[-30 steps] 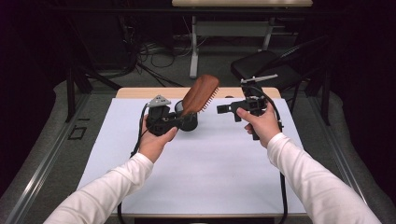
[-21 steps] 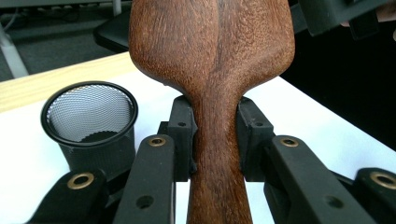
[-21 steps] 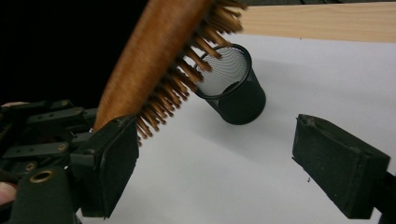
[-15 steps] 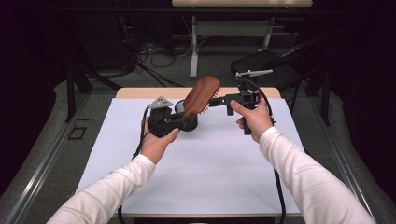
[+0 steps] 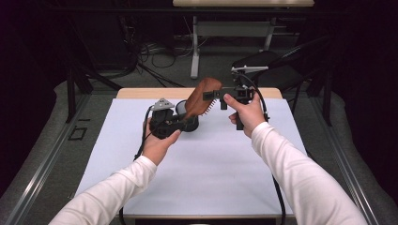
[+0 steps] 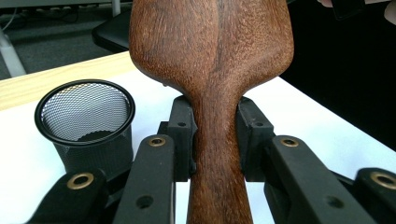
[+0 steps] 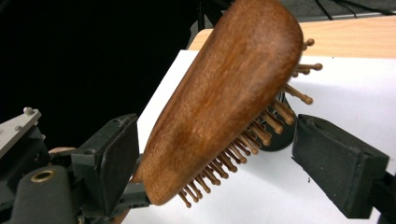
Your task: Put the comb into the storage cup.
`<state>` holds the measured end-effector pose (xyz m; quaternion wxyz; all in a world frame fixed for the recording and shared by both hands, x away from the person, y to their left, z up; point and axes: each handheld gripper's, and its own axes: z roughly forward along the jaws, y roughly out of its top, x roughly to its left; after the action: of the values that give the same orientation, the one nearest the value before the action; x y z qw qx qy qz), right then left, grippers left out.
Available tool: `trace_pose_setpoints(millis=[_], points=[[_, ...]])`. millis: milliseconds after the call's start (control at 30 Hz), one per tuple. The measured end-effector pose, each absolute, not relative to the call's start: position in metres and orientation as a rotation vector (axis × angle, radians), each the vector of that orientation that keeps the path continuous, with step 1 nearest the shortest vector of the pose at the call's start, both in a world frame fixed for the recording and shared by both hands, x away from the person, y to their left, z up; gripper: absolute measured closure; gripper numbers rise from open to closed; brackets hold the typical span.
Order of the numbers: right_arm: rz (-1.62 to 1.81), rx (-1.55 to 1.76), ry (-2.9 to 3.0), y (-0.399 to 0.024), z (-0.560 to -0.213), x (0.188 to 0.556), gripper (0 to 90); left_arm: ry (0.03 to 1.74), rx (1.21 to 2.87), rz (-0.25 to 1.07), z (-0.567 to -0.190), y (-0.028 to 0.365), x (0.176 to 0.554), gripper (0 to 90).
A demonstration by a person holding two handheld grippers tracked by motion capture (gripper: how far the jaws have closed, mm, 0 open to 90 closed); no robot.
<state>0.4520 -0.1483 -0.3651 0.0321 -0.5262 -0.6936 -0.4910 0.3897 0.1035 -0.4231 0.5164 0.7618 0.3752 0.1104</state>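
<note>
Left gripper (image 6: 215,144) pinches hairbrush (image 6: 212,60) handle; right gripper (image 7: 210,163) spread, 2 pads flanking head, mesh cup (image 6: 86,119) beside.

On the table: 1 wooden hairbrush (image 5: 202,96), 1 mesh cup (image 6: 85,119) (black wire), and 2 hand-held grippers (image 5: 183,124) (image 5: 212,95).

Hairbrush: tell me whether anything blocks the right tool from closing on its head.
Nothing visible does. The hairbrush head already lies between the right tool's open jaws, untouched, while the left tool clamps its handle.

Dark room; grey floor (image 5: 56,154), cables (image 5: 141,65) (tangled), pale desk (image 5: 244,3) behind.
</note>
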Motion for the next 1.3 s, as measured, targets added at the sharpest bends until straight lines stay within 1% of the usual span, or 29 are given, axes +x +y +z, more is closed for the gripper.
trace_pose_setpoints(millis=[267,367,600,1067,1200,1300], points=[[-1.576,-1.645,-2.094,-0.141,-0.365,0.457,15.7,0.911,1.805,0.262,-0.422,0.106,0.391,71.2],[-1.597,-1.648,-2.087,-0.139,-0.365,0.458,18.0,0.911,1.804,0.269,-0.422,0.107,0.392,71.2],[-1.599,-1.665,-2.061,-0.135,-0.368,0.462,20.0,0.907,1.803,0.27,-0.422,0.107,0.392,71.1],[-1.575,-1.71,-1.939,-0.137,-0.374,0.467,23.3,0.908,1.799,0.265,-0.424,0.105,0.392,71.1],[-1.588,-1.723,-1.916,-0.138,-0.376,0.468,26.7,0.908,1.796,0.261,-0.424,0.105,0.393,71.1],[-1.57,-1.732,-1.908,-0.139,-0.378,0.469,27.1,0.903,1.797,0.262,-0.424,0.104,0.392,71.1]])
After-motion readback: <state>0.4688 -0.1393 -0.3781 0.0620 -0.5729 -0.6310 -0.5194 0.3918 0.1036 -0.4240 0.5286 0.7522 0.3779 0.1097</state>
